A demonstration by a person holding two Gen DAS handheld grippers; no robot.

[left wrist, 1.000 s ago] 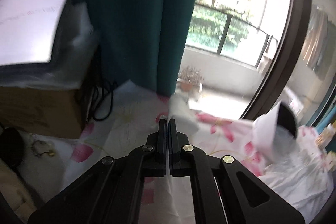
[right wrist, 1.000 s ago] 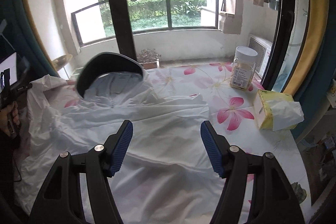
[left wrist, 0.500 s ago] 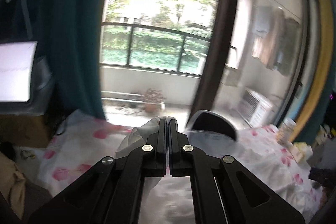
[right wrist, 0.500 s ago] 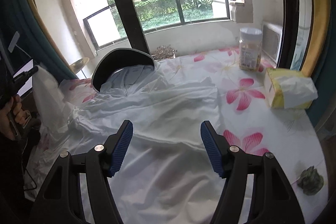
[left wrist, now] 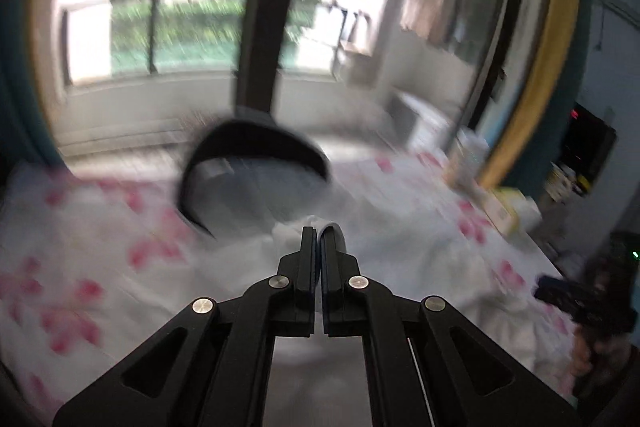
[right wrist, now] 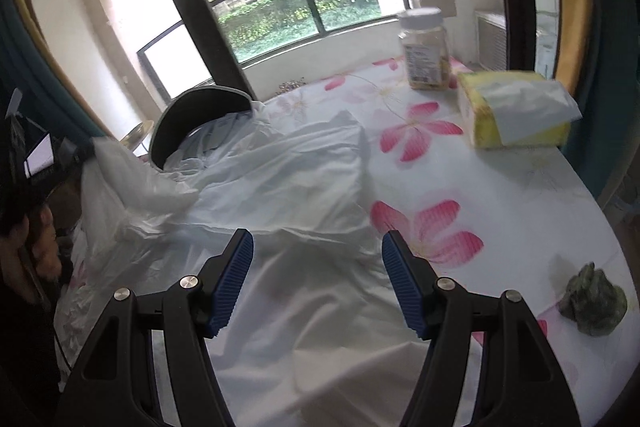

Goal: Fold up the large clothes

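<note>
While the white jacket (right wrist: 288,195) lies spread across most of the flowered table (right wrist: 500,195), filling the middle and lower left of the right-hand view, the folding looks to me barely begun. Its hood with the dark visor (right wrist: 200,119) sits toward the window at the upper left of that view, and the body runs down under the right tongs (right wrist: 318,281).

The left tongs (left wrist: 319,241) are pinched tight on a bit of white cloth, probably a sleeve or side edge of the jacket. In the right-hand view, that cloth stands up as a lifted peak (right wrist: 116,171) at the left edge, raised clear of the table beside the person's hand (right wrist: 44,243). The left-hand picture is blurred, so I cannot tell exactly which part of the jacket is gripped.

The right tongs stand wide with nothing between them, hovering low over the wrinkled middle of the jacket, not touching it as far as I can see.

One side seems on its way to being brought over the body; I see no finished crease yet. Left to do, by my reckoning: lay that side flat, bring over the other side, deal with the hood, then fold the length. The jar (right wrist: 424,51), tissue pack (right wrist: 516,111) and a small green lump (right wrist: 592,301) sit on the right, apart from the jacket.
</note>
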